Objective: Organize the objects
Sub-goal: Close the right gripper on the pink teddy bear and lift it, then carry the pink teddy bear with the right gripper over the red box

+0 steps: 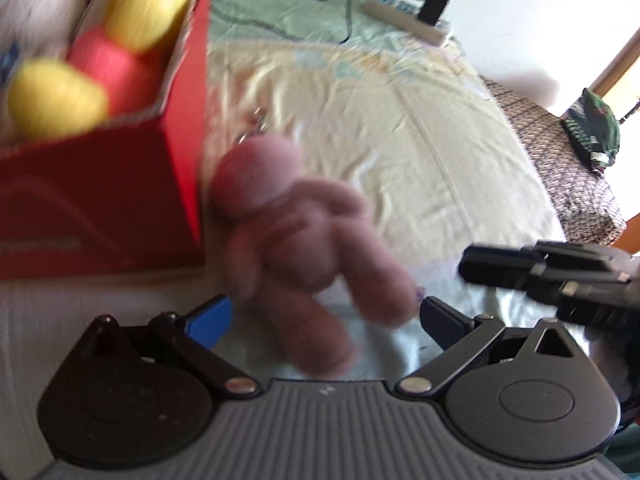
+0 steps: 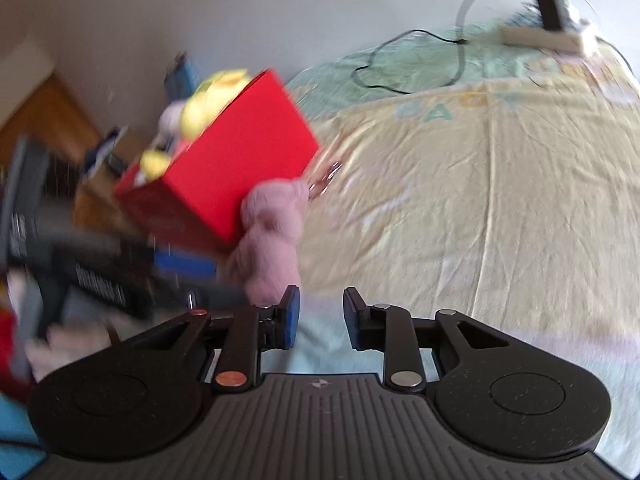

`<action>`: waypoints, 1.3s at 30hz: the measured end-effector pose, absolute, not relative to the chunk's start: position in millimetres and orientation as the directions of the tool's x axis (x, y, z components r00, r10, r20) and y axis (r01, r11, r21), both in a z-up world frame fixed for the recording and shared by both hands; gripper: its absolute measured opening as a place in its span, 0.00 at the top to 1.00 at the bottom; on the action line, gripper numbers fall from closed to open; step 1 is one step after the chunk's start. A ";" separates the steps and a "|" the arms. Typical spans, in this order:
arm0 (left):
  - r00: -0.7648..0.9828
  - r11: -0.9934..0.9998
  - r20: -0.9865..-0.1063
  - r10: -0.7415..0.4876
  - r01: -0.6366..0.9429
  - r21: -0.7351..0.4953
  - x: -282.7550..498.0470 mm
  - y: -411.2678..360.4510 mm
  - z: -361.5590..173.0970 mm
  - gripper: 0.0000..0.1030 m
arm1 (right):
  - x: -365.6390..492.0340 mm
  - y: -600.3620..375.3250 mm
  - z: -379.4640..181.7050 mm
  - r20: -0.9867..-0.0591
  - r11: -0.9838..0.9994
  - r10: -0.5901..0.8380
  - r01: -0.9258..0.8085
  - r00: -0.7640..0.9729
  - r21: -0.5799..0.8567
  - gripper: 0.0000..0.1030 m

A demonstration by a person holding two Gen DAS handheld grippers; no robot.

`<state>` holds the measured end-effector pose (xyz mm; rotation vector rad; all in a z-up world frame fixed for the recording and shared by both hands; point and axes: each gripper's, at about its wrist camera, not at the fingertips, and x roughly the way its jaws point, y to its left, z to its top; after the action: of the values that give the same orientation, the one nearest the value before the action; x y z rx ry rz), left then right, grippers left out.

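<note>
Nearest the left wrist camera, the left gripper (image 1: 323, 314) has its jaws spread wide, blue pads on either side of the pink plush bear (image 1: 298, 240), which lies between and just ahead of them on the bed sheet (image 1: 420, 152); whether the pads touch the bear cannot be told through the blur. Ahead and to the left of the jaws stands a red box (image 1: 120, 184), open at the top, holding a yellow and red plush toy (image 1: 120, 40) and a pale fuzzy toy (image 1: 40, 12) beside it. The bear's head lies just beside the box's near corner. Far ahead to the right, a white power strip (image 1: 408, 16) with a black plug lies on the bed. The right gripper's black body enters from the right.

From the right wrist camera, the right gripper (image 2: 319, 314) has its jaws parted with nothing between them. Ahead and to the left, the same bear (image 2: 272, 236) rests against the red box (image 2: 232, 172), yellow plush (image 2: 212, 104) poking from its open top. Pale sheet (image 2: 480, 200) spreads ahead and right, with the power strip (image 2: 544, 38) at its far edge.
</note>
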<state>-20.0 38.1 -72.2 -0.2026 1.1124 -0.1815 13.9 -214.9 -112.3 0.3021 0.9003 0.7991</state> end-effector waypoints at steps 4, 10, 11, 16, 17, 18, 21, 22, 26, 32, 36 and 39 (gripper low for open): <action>0.407 0.963 -0.880 -0.246 0.002 -0.268 -15.5 43.7 -83.8 0.03 | 26.6 -205.0 -121.2 -0.562 0.662 0.749 -0.424 0.351 0.618 0.72; 0.408 0.955 -0.873 -0.267 -0.012 -0.297 -2.3 39.6 -90.8 0.05 | 48.8 -181.5 -135.8 -0.535 0.609 0.793 -0.370 0.291 0.702 0.70; 0.406 0.953 -0.873 -0.272 -0.013 -0.303 -0.8 39.3 -92.1 0.05 | 51.8 -177.6 -139.3 -0.539 0.611 0.791 -0.362 0.289 0.704 0.70; 0.415 0.952 -0.866 -0.280 0.001 -0.307 3.6 35.2 -92.9 0.06 | 65.3 -169.1 -156.8 -0.509 0.568 0.822 -0.290 0.256 0.771 0.65; 0.416 0.952 -0.865 -0.280 0.004 -0.306 5.2 34.1 -93.3 0.06 | 66.6 -169.9 -159.9 -0.497 0.553 0.830 -0.268 0.252 0.789 0.65; 0.416 0.952 -0.865 -0.280 0.005 -0.306 6.6 34.0 -94.3 0.06 | 67.8 -170.7 -162.3 -0.487 0.542 0.837 -0.248 0.250 0.803 0.64; 0.413 0.945 -0.860 -0.299 0.001 -0.328 9.6 37.1 -97.0 0.05 | 70.4 -175.1 -170.0 -0.460 0.503 0.858 -0.196 0.227 0.842 0.64; 0.412 0.944 -0.860 -0.301 0.001 -0.330 10.8 36.9 -97.2 0.05 | 71.1 -176.1 -172.0 -0.455 0.494 0.863 -0.180 0.220 0.851 0.64; 0.408 0.948 -0.863 -0.297 0.016 -0.318 12.3 32.9 -97.6 0.05 | 69.8 -175.6 -171.1 -0.452 0.487 0.869 -0.183 0.202 0.854 0.68; 0.403 0.955 -0.867 -0.294 0.085 -0.284 10.8 21.7 -94.7 0.06 | 56.0 -184.3 -168.2 -0.462 0.488 0.872 -0.196 0.165 0.851 0.72; 0.403 0.956 -0.870 -0.285 0.178 -0.231 4.5 -1.2 -96.1 0.06 | 45.5 -197.9 -167.9 -0.490 0.513 0.857 -0.185 0.158 0.838 0.72; 0.401 0.952 -0.868 -0.294 0.207 -0.226 4.8 -7.4 -97.4 0.06 | 42.3 -201.3 -166.8 -0.500 0.526 0.849 -0.185 0.170 0.830 0.68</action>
<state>4.8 -7.4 -97.4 -0.0873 1.1144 -0.3167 42.3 -201.3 -166.8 0.7032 1.1743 0.8277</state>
